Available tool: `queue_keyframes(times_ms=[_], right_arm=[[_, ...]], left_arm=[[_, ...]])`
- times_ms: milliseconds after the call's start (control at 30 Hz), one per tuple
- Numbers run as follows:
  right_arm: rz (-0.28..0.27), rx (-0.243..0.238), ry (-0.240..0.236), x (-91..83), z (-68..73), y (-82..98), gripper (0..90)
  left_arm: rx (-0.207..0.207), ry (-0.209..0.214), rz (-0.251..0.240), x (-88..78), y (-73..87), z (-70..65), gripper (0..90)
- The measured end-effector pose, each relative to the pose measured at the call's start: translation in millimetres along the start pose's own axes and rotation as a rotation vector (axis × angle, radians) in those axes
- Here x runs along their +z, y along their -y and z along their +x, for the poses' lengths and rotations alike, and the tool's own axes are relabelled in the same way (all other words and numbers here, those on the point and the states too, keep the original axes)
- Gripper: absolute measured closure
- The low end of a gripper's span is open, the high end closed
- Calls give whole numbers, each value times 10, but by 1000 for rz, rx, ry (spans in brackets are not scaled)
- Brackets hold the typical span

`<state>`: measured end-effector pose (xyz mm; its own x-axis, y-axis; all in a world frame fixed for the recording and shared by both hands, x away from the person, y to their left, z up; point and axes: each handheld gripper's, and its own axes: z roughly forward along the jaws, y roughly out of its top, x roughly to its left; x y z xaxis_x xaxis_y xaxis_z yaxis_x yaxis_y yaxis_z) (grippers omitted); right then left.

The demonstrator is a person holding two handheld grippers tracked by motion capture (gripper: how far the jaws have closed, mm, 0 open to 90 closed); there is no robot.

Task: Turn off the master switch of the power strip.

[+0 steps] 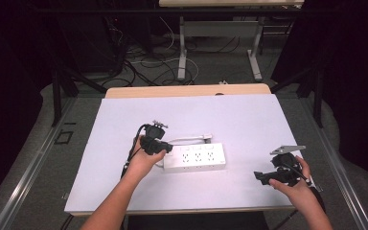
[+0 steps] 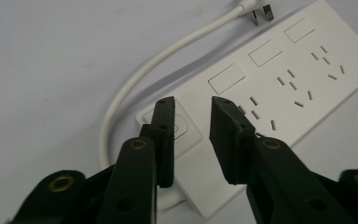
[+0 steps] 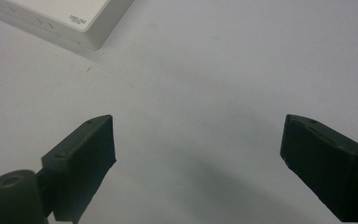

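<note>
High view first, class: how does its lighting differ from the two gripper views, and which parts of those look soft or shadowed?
High view: the white table is brightly lit, the room behind dark. Left gripper view: the power strip is sharp, the near jaws of the left tool slightly soft. Right gripper view: the open right tool casts a faint shadow on the table.

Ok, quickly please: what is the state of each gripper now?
Left gripper: fingers narrowly apart, holding nothing, above the power strip at its switch end.
Right gripper: wide open, empty.
</note>
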<state>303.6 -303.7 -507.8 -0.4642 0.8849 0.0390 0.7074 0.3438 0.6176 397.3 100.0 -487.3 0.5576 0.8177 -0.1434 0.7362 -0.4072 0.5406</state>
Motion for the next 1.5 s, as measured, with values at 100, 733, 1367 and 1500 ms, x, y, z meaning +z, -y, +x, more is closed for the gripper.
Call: queue_keyframes(times_ms=[100, 733, 1367, 1500], right_arm=[[-3, 0, -1, 2, 0, 0, 96], [-1, -9, 4, 19, -1, 4, 96], [3, -6, 5, 27, -5, 8, 96], [5, -6, -2, 26, 2, 7, 96]], left_arm=[[-2, 1, 5, 26, -13, 7, 818], [-36, -15, 44, 163, -20, 63, 898], [-60, -10, 72, 274, -7, 94, 900], [-52, -19, 69, 278, -1, 78, 900]])
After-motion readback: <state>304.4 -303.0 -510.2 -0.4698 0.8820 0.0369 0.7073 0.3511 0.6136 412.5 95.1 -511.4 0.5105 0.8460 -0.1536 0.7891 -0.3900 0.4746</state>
